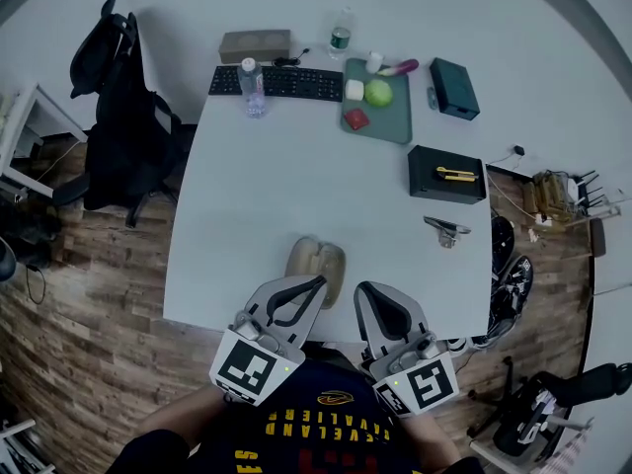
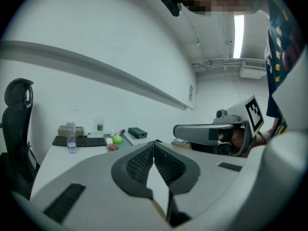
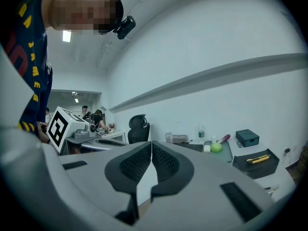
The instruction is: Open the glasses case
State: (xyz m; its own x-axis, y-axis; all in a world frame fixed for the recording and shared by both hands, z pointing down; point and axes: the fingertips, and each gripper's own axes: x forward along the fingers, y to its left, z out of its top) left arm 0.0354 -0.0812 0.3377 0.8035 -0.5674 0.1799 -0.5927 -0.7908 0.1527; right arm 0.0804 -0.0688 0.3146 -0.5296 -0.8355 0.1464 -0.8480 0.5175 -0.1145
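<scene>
the left gripper (image 2: 154, 145) is clenched, its ribbed dark pads pressed together with nothing between them, and the right gripper (image 3: 151, 144) is closed the same way and just as empty. in the head view both hang side by side over the near edge of the white desk (image 1: 296, 176), pointing away from the person. the tan, rounded glasses case (image 1: 316, 262) lies flat on the desk just beyond the left gripper's tips and a little left of the right gripper's. a crease runs along its length between a paler half and a darker half. that would fit a shut case seen across its seam, or a shell folded open into two halves, and from here i cannot tell which. it looks like a small, stiff, smooth shell, probably light, so it is likely to skate on the slick desk if pushed from one side only. the safest hold looks to be across its narrow width, low on the body, with any prying kept to the long edge away from the hinge. well beyond it stand a black keyboard (image 1: 276, 82), a clear water bottle (image 1: 253, 87) and a green tray (image 1: 390, 124).
</scene>
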